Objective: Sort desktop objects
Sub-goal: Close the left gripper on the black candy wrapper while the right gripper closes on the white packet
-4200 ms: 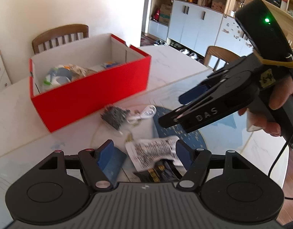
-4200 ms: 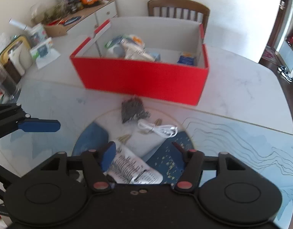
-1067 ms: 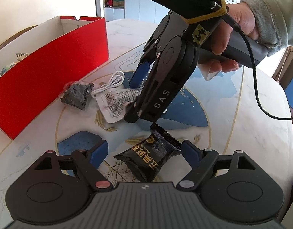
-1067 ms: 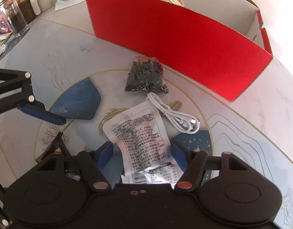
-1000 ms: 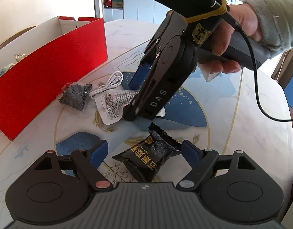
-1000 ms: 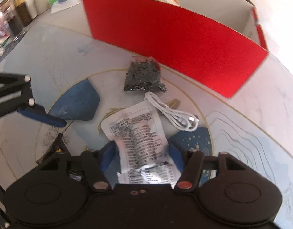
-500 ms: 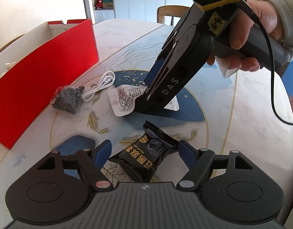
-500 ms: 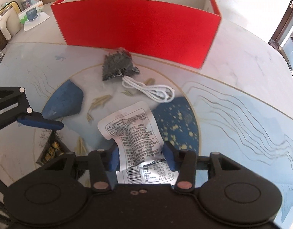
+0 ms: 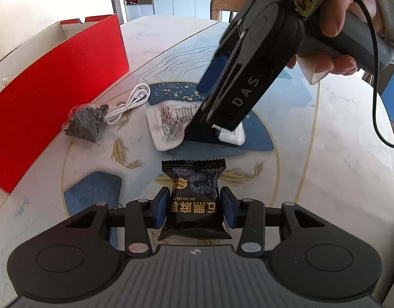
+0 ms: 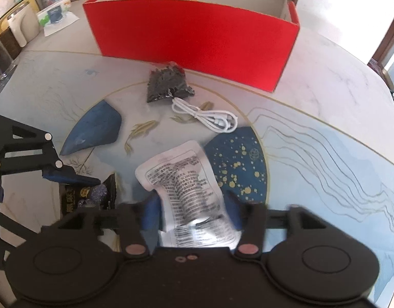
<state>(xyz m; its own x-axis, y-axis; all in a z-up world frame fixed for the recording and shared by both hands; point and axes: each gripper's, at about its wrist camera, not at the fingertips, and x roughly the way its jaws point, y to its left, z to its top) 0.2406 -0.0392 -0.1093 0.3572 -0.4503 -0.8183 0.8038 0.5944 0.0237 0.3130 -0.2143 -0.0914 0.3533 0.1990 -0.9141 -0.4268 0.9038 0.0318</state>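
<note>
Black snack packet pinched flat between the blue pads of the left gripper; jaws just closed in tight on both its sides; zigzag top edge sticking out in front, low over the painted table.

White packet with tiny black print lying flat on the table, right between the fingers of the right gripper; jaws just opened wider, with a small gap on each side of the packet, so no squeeze on it; a bit blurry there. Seen from the left wrist, that gripper tipped down with its tips at the white packet, held from above by a hand in a grey sleeve.

White cable in a loose coil just past the white packet, not touching it; clear little bag of dark bits touching the end of the cable, near the front wall of the red box.

Red box open on top, white inside, with a few things already in it; too far off to tell which.
</note>
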